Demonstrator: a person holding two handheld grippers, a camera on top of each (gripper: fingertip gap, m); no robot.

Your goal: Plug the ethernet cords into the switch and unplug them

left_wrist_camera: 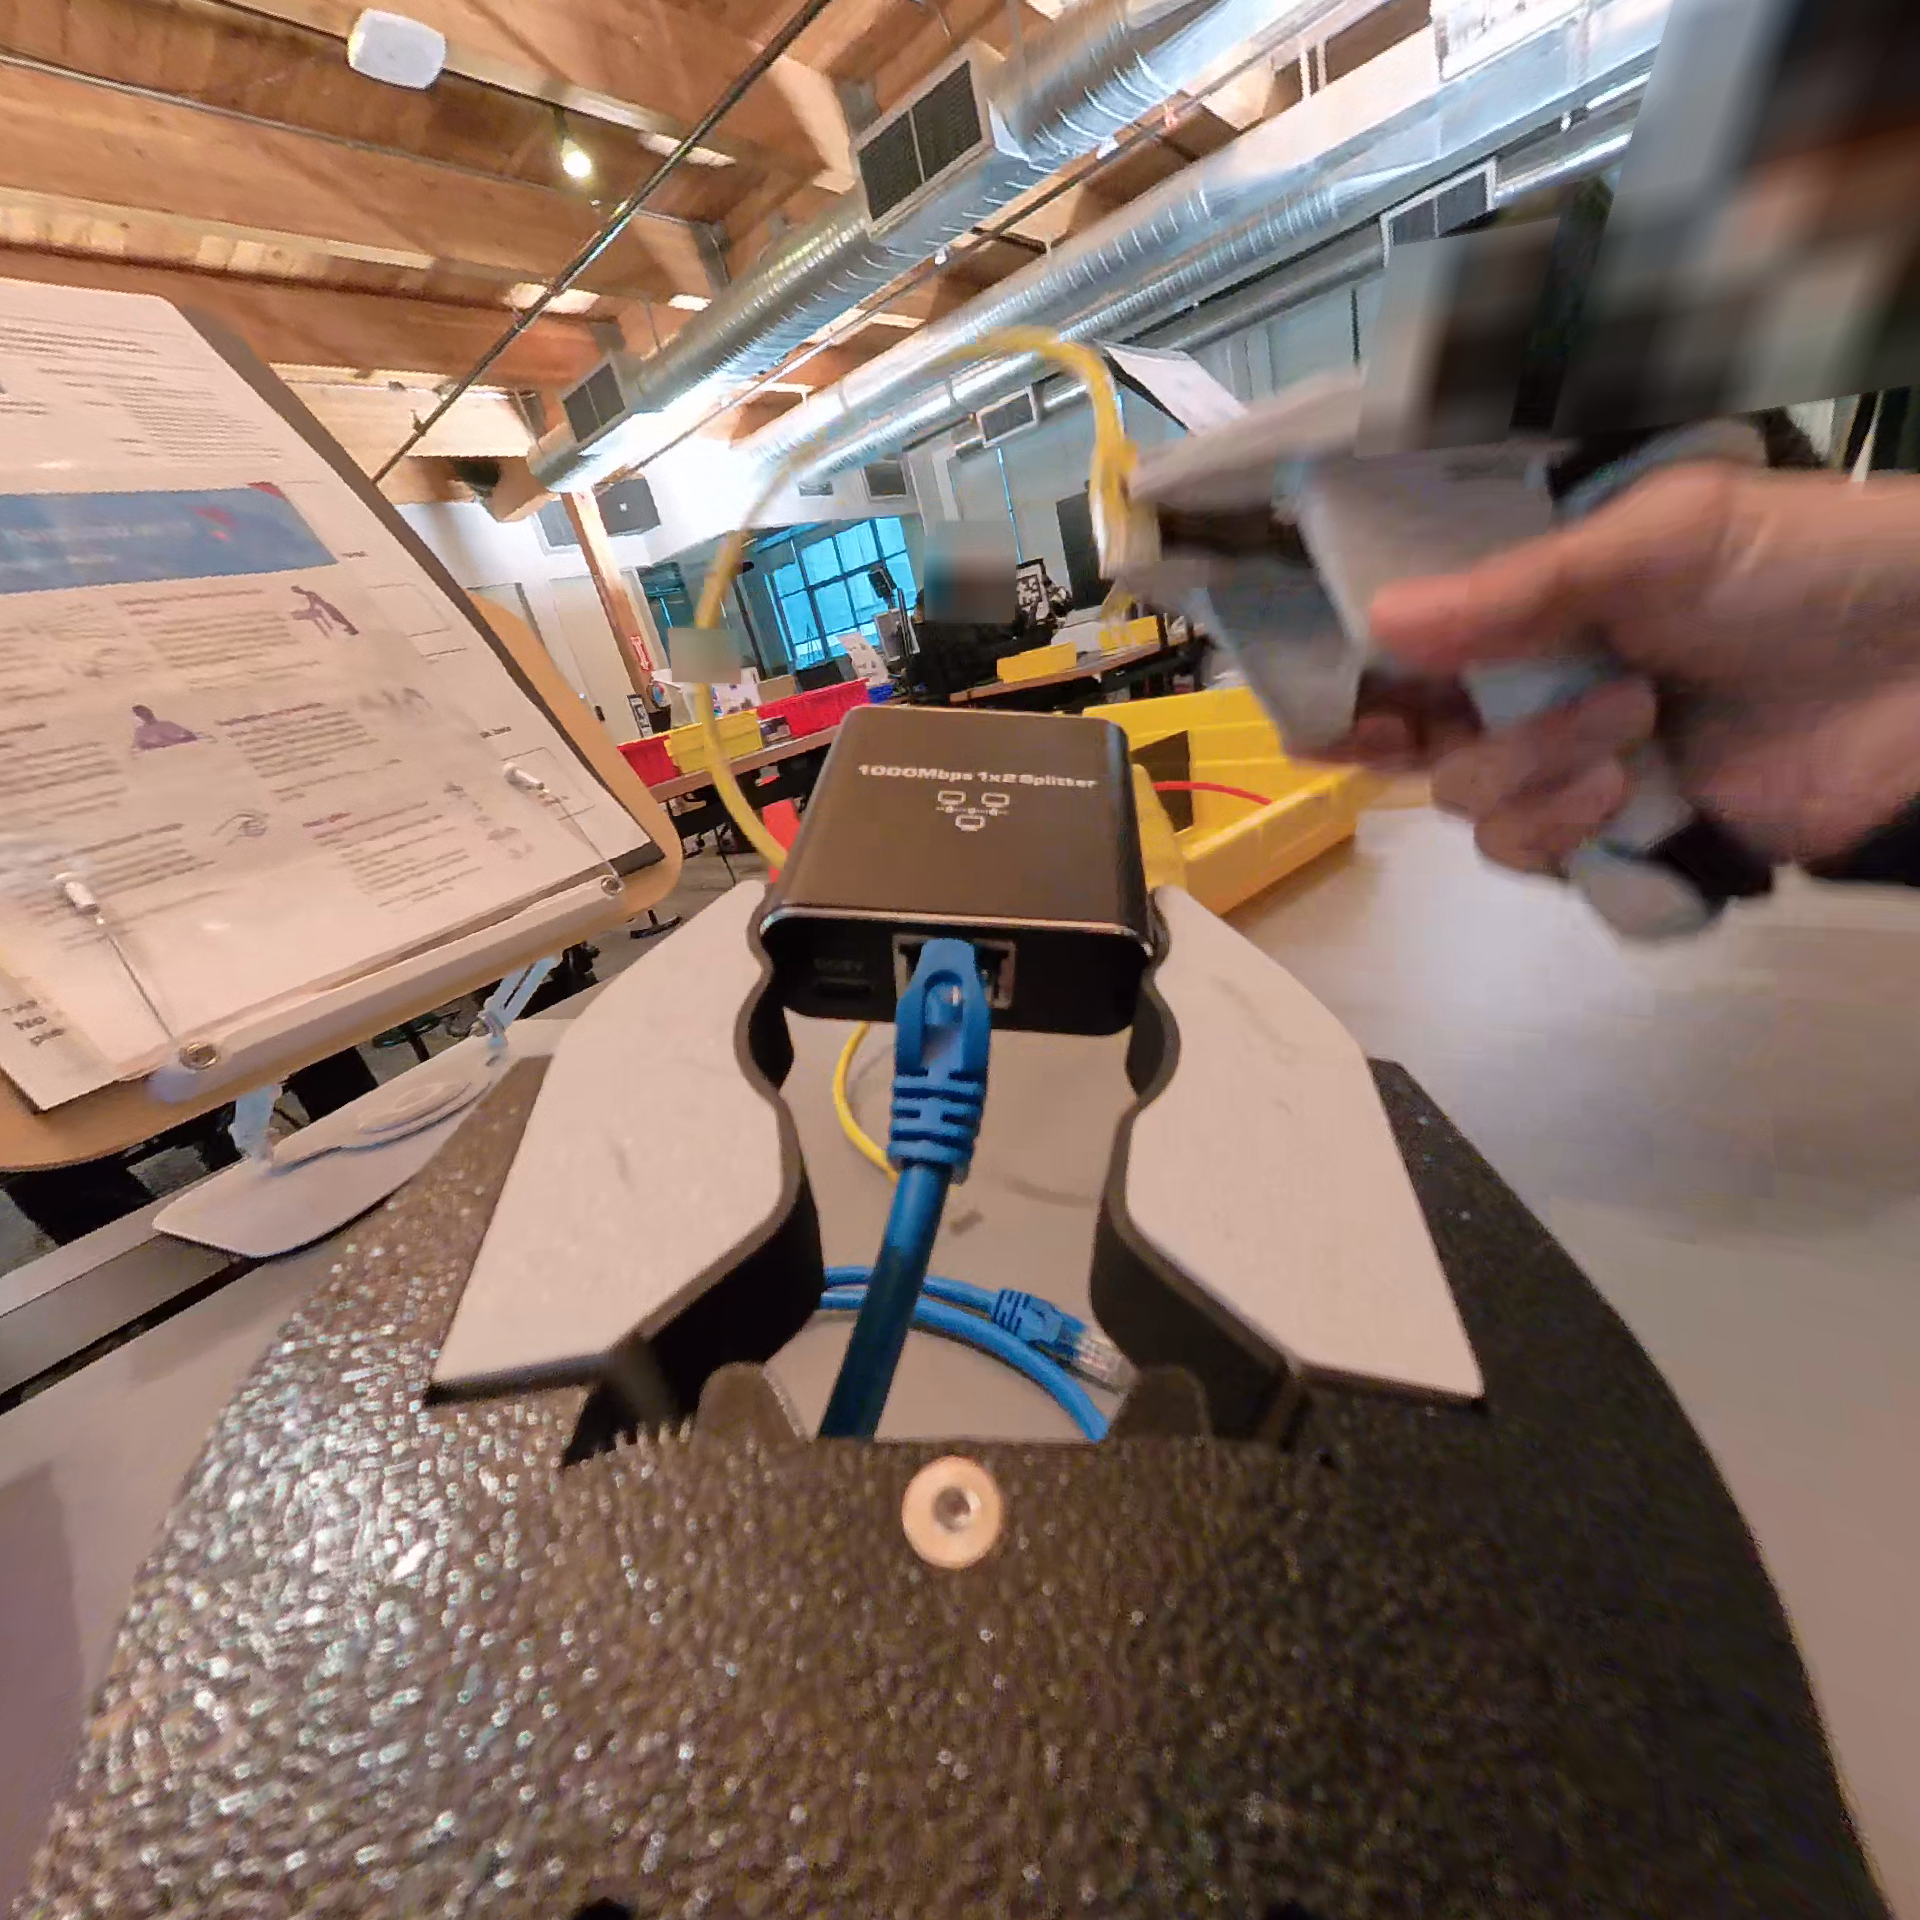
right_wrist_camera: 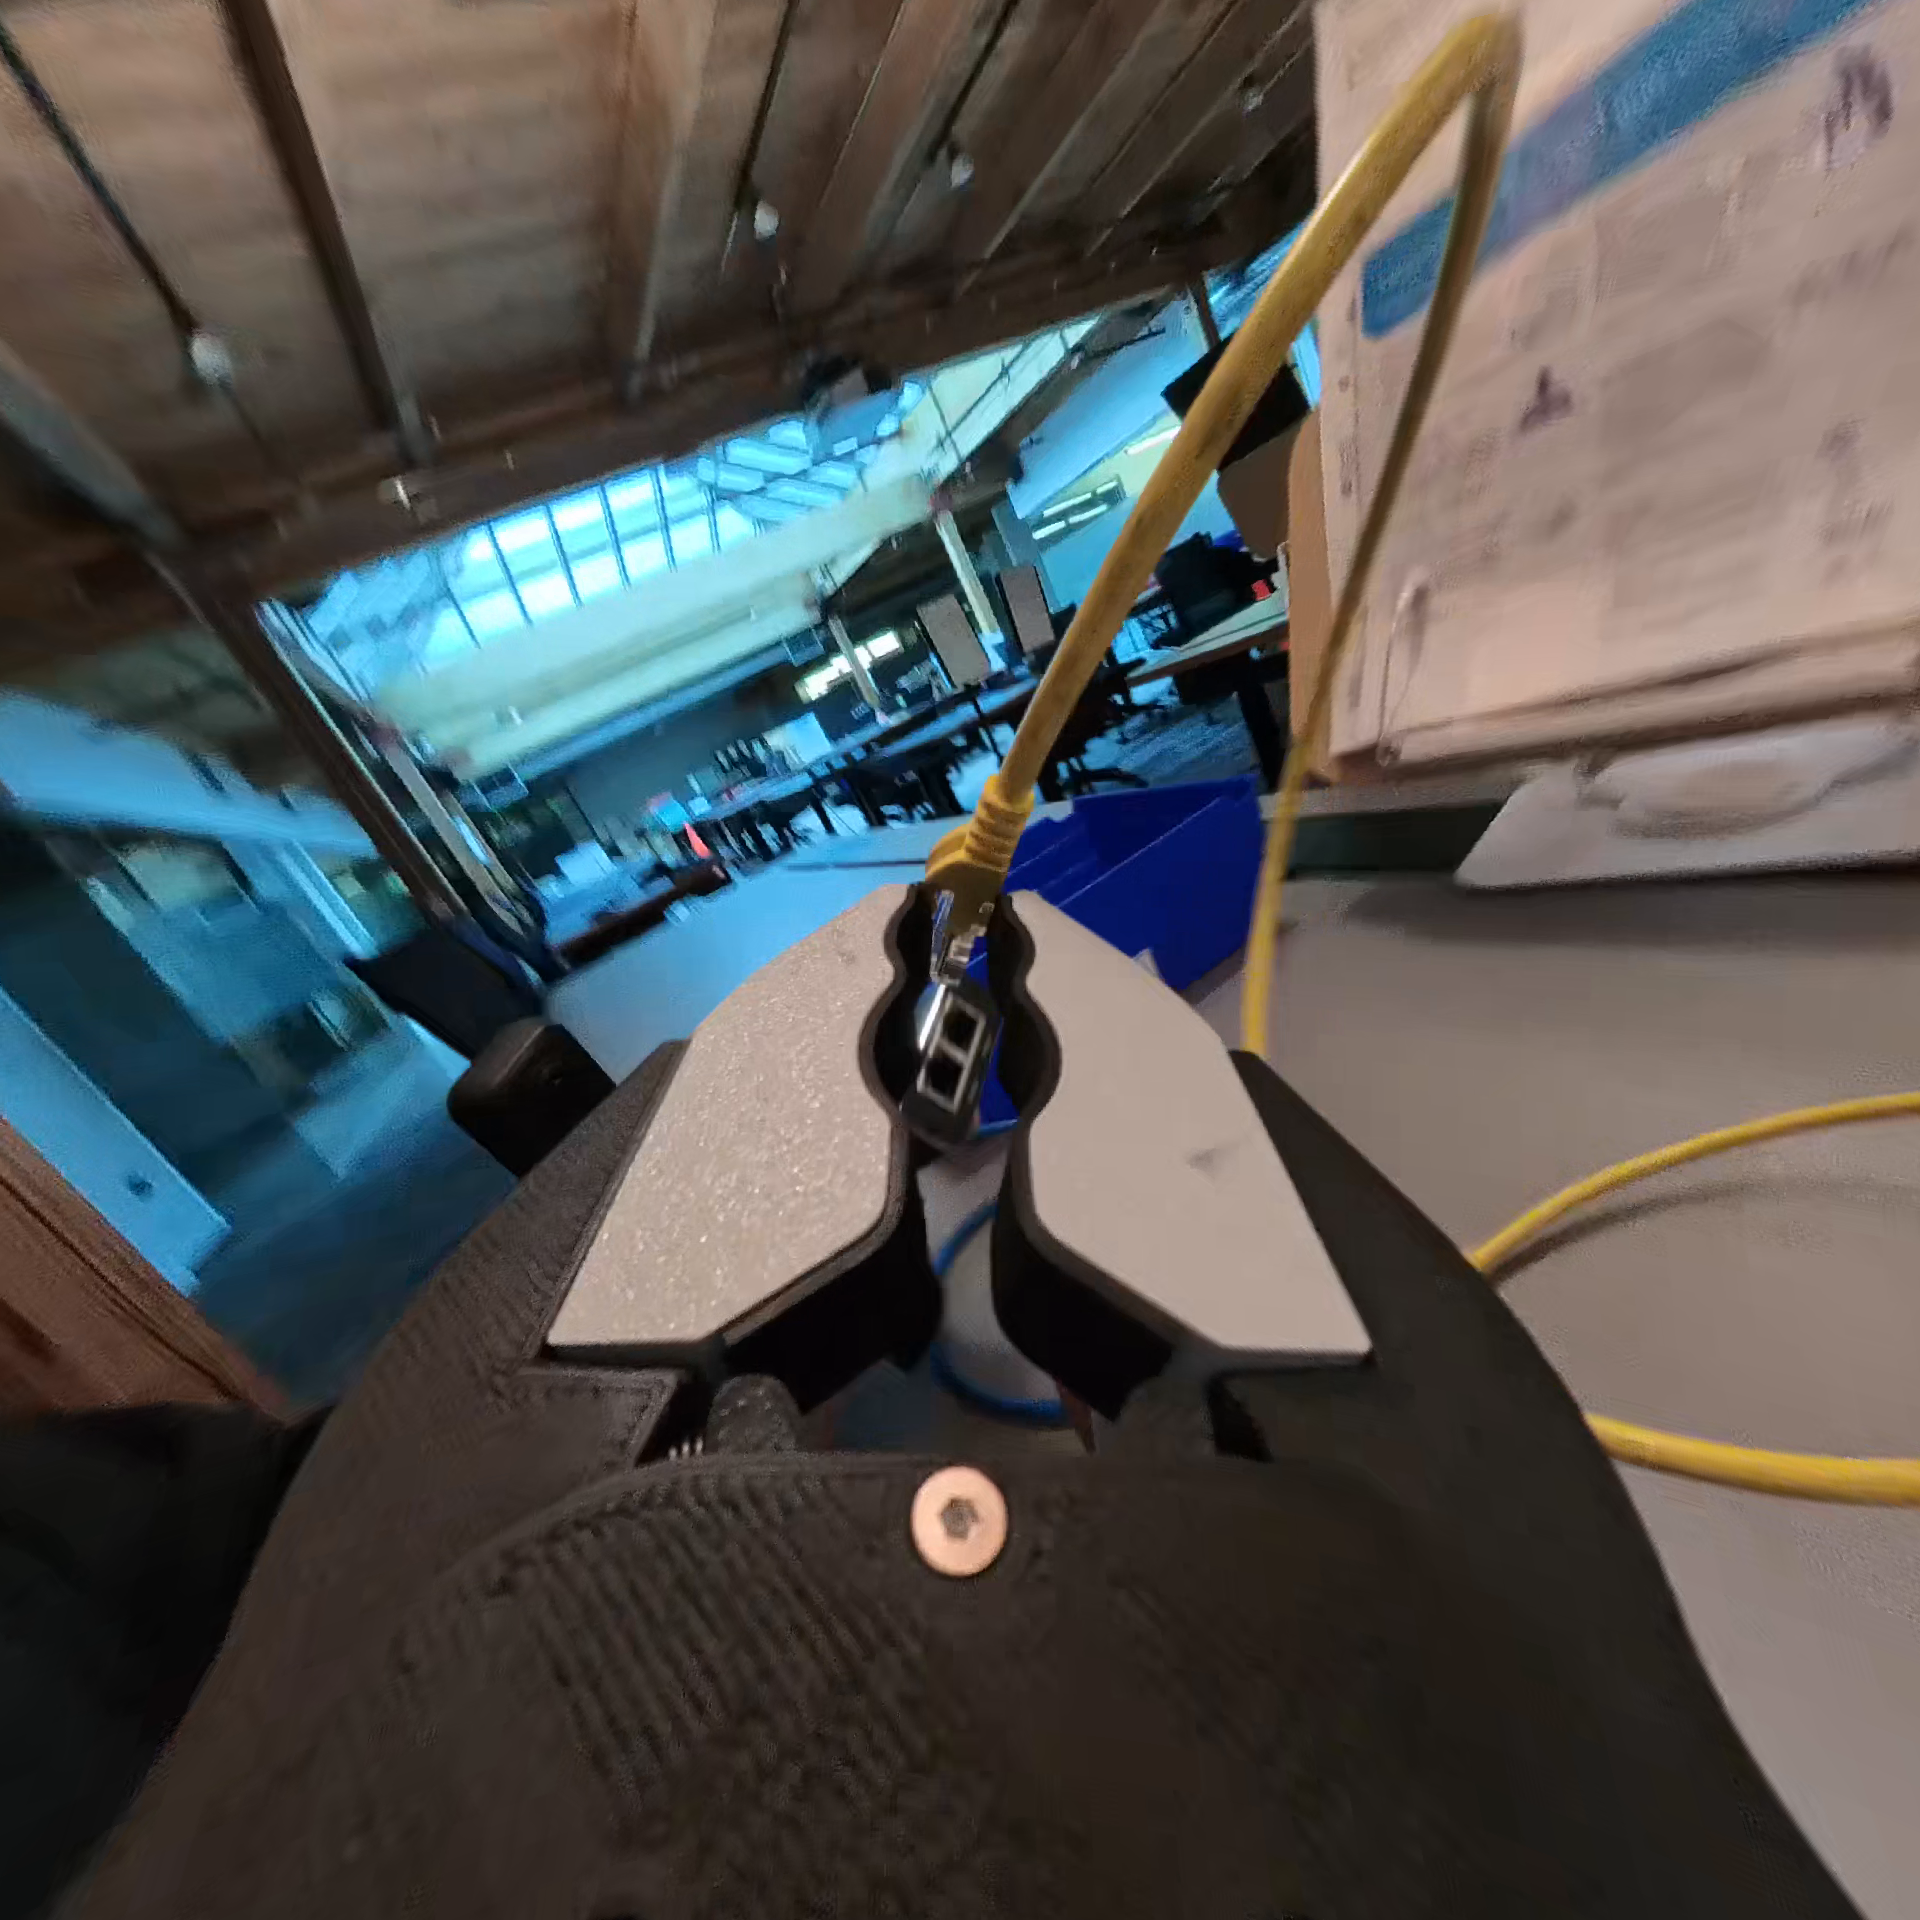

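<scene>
Switch [left_wrist_camera: 961, 862] lengthwise between left tongs [left_wrist_camera: 956, 997]

- Black box-shaped switch [left_wrist_camera: 961, 831]: smooth, semi-gloss casing.
- Blue ethernet cord [left_wrist_camera: 935, 1081]: ribbed plastic boot.
- Yellow ethernet cord [right_wrist_camera: 1174, 499]: smooth sheath.
- Left gripper [left_wrist_camera: 956, 997]: matt grey fingers [left_wrist_camera: 644, 1122], sparkly rough black body.
- Ceiling [left_wrist_camera: 312, 125]: bare wood.

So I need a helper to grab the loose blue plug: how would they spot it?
Find the black switch pinched in the left gripper. Below it, a blue cord lies coiled on the table. The loose plug is that cord's free end; the other blue plug sits in the switch.
</scene>
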